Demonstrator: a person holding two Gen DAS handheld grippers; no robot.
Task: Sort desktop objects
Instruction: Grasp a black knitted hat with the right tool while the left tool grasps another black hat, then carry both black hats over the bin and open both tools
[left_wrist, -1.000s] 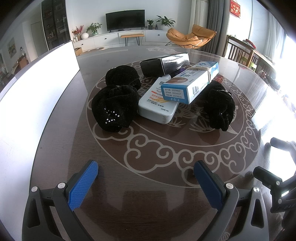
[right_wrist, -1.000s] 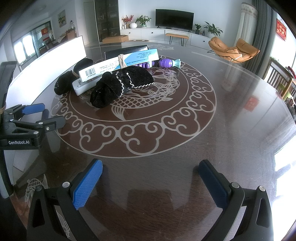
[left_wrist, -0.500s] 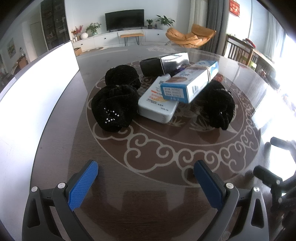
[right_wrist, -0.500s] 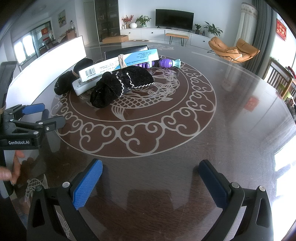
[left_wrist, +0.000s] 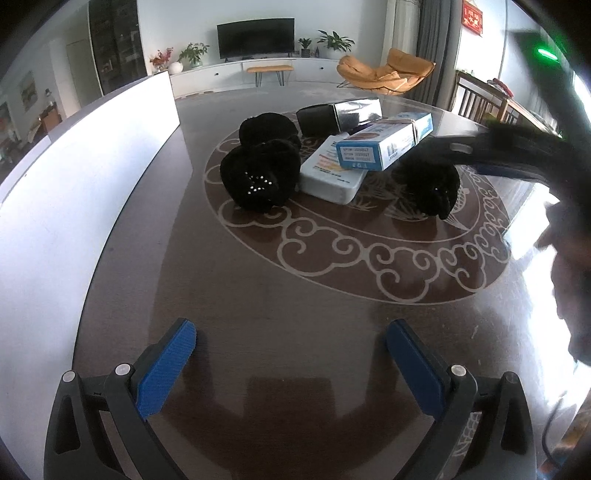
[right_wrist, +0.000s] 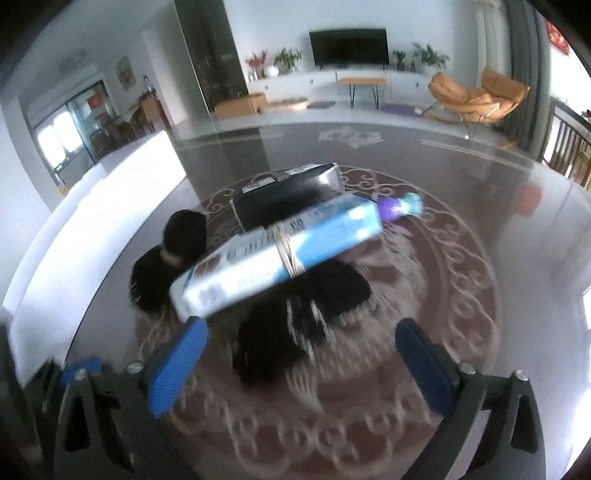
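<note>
Left wrist view: sits behind left tool (left_wrist: 291, 350), looks forward and down across worktop (left_wrist: 295, 295) toward far TV wall; object cluster mid-distance. Right tool (left_wrist: 491, 155) cuts in at right edge, blurred.

Right wrist view: behind right tool (right_wrist: 301, 347), same downward tilt, much nearer cluster, frame motion-blurred.

Shared: blue-white box (left_wrist: 384, 146) (right_wrist: 277, 254), black foil-ended box (left_wrist: 338, 116) (right_wrist: 288, 195), black fabric bundles, white panel (left_wrist: 74, 177) (right_wrist: 92, 218), TV, orange chair.

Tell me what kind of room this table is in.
Most likely a home living room: a television on a long white cabinet, an orange lounge chair and potted plants stand behind the patterned table.
</note>
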